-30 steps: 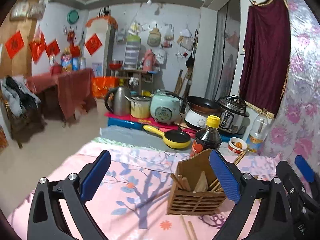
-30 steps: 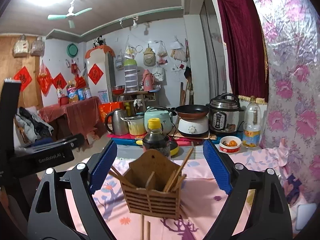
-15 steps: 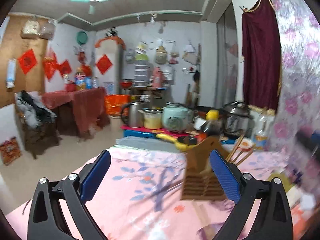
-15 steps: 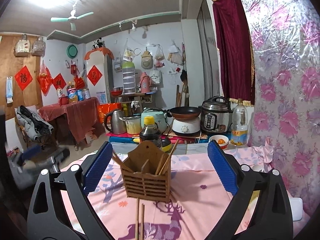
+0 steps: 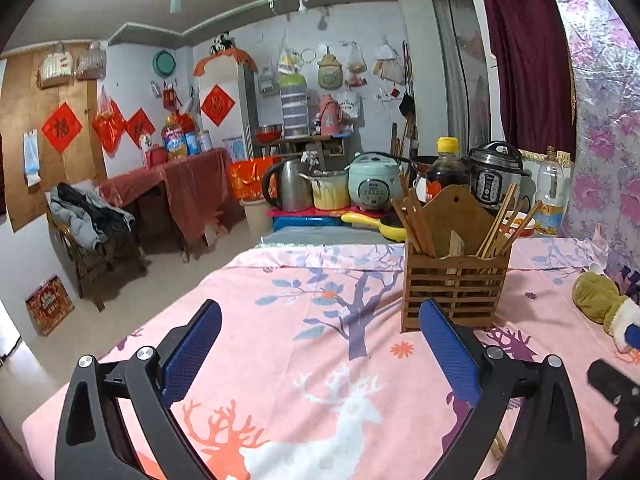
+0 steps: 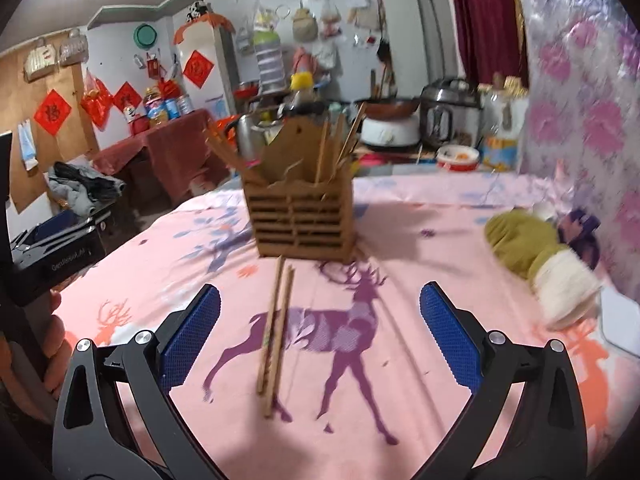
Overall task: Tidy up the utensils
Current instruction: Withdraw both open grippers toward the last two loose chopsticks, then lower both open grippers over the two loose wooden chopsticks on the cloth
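The left gripper [image 5: 320,350] hangs over the pink table [image 5: 280,344] with its jaws wide apart and nothing between them. Ahead and to its right stands the wooden holder [image 5: 456,280], upright, with chopsticks [image 5: 416,220] leaning out of both sides. In the right wrist view, two loose chopsticks [image 6: 276,328] lie side by side on the table just in front of the holder [image 6: 302,220], their far ends near its base. The right gripper [image 6: 320,332] is spread open above them, gripping nothing. Further right lies an olive mitten [image 6: 532,248] with a white cuff.
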A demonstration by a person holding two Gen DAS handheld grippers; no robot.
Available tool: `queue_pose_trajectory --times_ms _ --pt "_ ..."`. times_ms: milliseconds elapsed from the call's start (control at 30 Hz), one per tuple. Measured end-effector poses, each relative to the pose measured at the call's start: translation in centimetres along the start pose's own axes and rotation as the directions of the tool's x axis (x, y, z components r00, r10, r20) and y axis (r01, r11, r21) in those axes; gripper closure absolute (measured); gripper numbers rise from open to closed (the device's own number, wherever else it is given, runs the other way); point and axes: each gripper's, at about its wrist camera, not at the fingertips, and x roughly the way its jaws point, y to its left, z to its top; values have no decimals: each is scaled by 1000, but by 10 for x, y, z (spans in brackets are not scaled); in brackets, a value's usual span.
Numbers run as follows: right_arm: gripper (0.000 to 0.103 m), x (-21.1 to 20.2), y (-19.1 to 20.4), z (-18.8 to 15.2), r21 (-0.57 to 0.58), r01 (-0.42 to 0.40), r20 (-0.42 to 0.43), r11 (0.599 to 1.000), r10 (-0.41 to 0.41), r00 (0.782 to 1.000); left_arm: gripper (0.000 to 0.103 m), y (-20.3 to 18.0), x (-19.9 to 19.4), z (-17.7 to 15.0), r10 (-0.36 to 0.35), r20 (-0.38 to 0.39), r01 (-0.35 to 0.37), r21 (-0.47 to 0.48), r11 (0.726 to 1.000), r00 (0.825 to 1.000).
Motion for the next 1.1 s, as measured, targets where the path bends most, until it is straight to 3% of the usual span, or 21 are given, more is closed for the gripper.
queue_pose_trajectory --times_ms 133,433,667,800,933,1100 --pt "7 3 11 -5 -54 50 0 997 -50 999 6 -3 -3 3 2 23 -2 9 1000 1000" --pt "7 14 26 -18 -143 64 -74 988 -75 994 6 -4 -1 2 17 16 -17 28 999 1000" --pt "7 23 10 -14 -111 124 -117 986 -137 984 6 2 34 -4 -14 -135 16 15 1000 991" --pt "7 32 0 -15 -62 59 -191 996 -70 979 6 3 56 -11 -52 -237 53 -2 999 970" --pt "7 46 24 -30 -189 -47 -296 981 -11 955 6 10 69 -16 -46 -285 39 -31 999 957" --pt "8 47 51 -51 -345 -111 -339 932 -13 941 6 21 73 -15 -73 -299 51 -82 995 951"
